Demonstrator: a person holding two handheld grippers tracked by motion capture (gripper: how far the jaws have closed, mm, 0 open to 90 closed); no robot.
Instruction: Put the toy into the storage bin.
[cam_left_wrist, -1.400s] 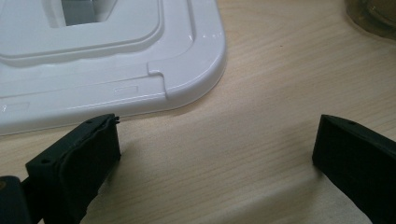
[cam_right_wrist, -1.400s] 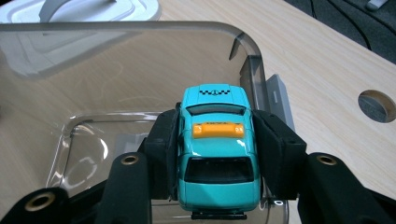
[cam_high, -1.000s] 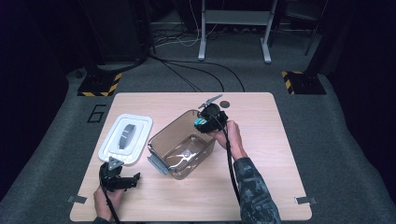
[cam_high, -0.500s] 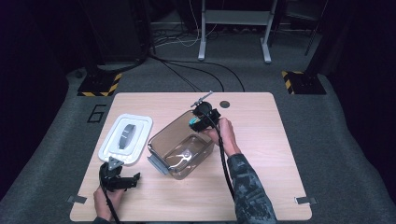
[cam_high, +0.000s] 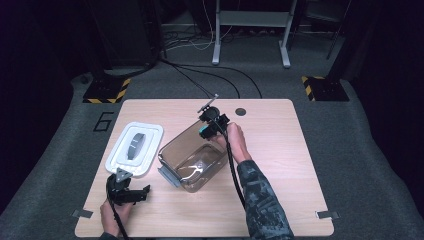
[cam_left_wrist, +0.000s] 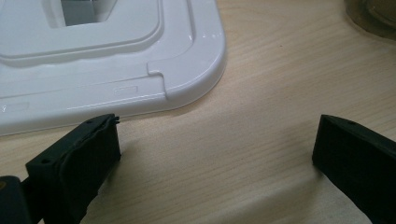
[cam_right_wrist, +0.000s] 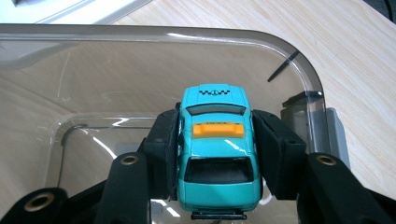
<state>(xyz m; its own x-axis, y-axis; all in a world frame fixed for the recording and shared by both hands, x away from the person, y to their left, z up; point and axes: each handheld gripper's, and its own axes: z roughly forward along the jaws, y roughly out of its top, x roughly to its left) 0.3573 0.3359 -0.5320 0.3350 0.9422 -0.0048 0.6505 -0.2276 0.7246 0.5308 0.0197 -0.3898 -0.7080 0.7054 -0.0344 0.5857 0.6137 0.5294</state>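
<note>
The right gripper (cam_right_wrist: 215, 158) has its two black jaws squeezed onto the sides of a small turquoise toy taxi with an orange roof sign (cam_right_wrist: 217, 149), and the car hangs nose-out over the open mouth of the clear smoky plastic storage box (cam_high: 192, 157). From above, that gripper sits at the box's far rim, the side away from the person, with the teal of the car (cam_high: 204, 131) just peeking below it.

The grip looks sound: pads flat on both doors, car level, nothing skewed. The job now, as I read it, is to set the car down inside the box, and the good way is to carry it a little further over the box's middle before lowering, so the tail clears that far rim. Go down straight, get the wheels near the floor of the box, then let the jaws part; dropping it from up here would have it bounce and rattle against the walls. Something pale and thin already lies on the box floor, though I cannot tell what, so aim for the bare patch beside it.

The left gripper (cam_high: 127, 192) rests on the light wooden table (cam_high: 280, 190) on the near side of the box, jaws spread wide with nothing between them, just short of the corner of the white plastic lid with a grey handle (cam_left_wrist: 116, 60). It is well placed to steady the box if it slides.
</note>
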